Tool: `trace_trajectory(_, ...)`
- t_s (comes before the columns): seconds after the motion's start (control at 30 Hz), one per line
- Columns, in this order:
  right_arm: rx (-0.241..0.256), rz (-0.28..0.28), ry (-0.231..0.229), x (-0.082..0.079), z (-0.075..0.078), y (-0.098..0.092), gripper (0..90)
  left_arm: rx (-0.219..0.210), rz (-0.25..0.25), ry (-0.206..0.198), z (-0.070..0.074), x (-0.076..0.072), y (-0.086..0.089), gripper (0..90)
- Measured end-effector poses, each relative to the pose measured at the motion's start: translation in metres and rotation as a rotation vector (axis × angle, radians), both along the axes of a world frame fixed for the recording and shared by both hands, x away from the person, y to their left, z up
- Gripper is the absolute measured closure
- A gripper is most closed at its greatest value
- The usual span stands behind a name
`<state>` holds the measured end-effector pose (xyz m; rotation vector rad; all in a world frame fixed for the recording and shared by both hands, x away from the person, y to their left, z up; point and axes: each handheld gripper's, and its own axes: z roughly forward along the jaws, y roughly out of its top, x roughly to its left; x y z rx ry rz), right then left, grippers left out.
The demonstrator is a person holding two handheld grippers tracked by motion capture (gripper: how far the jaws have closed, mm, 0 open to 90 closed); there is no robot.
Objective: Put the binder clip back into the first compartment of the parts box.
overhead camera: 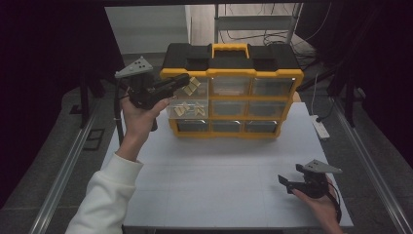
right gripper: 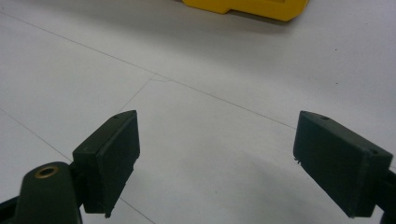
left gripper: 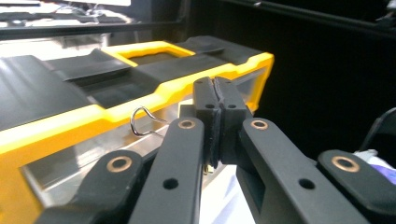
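A yellow and black organizer box (overhead camera: pixel 229 73) with clear drawers stands at the back of the white table (overhead camera: pixel 219 175). My left gripper (overhead camera: pixel 186 79) is raised in front of its top-left drawer (overhead camera: pixel 195 87). In the left gripper view the jaws are pressed together (left gripper: pixel 215 88), shut on a small gold clip (left gripper: pixel 208 169) whose wire loop (left gripper: pixel 140 121) sticks out at the left. The middle-left drawer (overhead camera: pixel 187 108) juts out a little and holds several tan clips. My right gripper (overhead camera: pixel 288 183) rests low over the table's front right corner, open (right gripper: pixel 215 154) and empty.
The box has a yellow carry handle (overhead camera: pixel 230 48) on its black lid. A white power strip (overhead camera: pixel 320 127) lies along the table's right edge. Metal rails run down both sides of the table. A dark backdrop surrounds the scene.
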<state>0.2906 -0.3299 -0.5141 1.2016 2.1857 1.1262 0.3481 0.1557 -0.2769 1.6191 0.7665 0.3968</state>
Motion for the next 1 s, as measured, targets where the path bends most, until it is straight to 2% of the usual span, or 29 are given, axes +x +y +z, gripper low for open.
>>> trace_trajectory(0.2, 0.001, 0.005, 0.002, 0.0, 0.0, 0.0, 14.6, 0.023, 0.024, 0.015, -0.004, 0.008, 0.001, 89.7)
trace_trajectory(0.3, 0.001, 0.005, 0.003, 0.0, 0.0, 0.0, 14.5, 0.048, 0.057, 0.012, -0.005, 0.008, -0.001, 87.3)
trace_trajectory(0.33, 0.001, 0.005, 0.003, 0.0, 0.0, 0.0, 14.5, 0.034, 0.068, -0.012, -0.005, 0.005, -0.001, 82.6)
trace_trajectory(0.37, 0.001, 0.005, 0.003, 0.0, 0.0, 0.0, 14.5, 0.034, 0.068, -0.012, -0.005, 0.005, -0.001, 65.5)
trace_trajectory(0.4, -0.002, 0.001, 0.002, 0.0, 0.0, 0.0, 14.6, 0.027, 0.065, -0.019, -0.005, 0.002, -0.001, 65.5)
trace_trajectory(0.47, 0.004, 0.005, 0.004, 0.0, 0.0, 0.0, 14.6, 0.023, 0.045, -0.028, -0.004, -0.003, 0.0, 50.5)
trace_trajectory(0.57, 0.006, 0.003, 0.003, -0.001, 0.0, 0.0, 14.6, 0.022, 0.025, -0.024, -0.005, -0.014, 0.002, 35.4)
trace_trajectory(0.77, 0.015, 0.004, 0.017, 0.001, -0.002, -0.002, 14.6, 0.036, -0.035, -0.021, -0.019, -0.033, 0.007, 27.6)
trace_trajectory(0.87, 0.021, 0.003, 0.021, 0.001, -0.003, -0.003, 14.6, 0.034, -0.037, -0.023, -0.029, -0.041, 0.01, 27.1)
trace_trajectory(1.0, 0.029, 0.007, 0.023, 0.001, -0.003, -0.003, 14.6, 0.026, -0.036, -0.007, -0.041, -0.051, 0.013, 27.0)
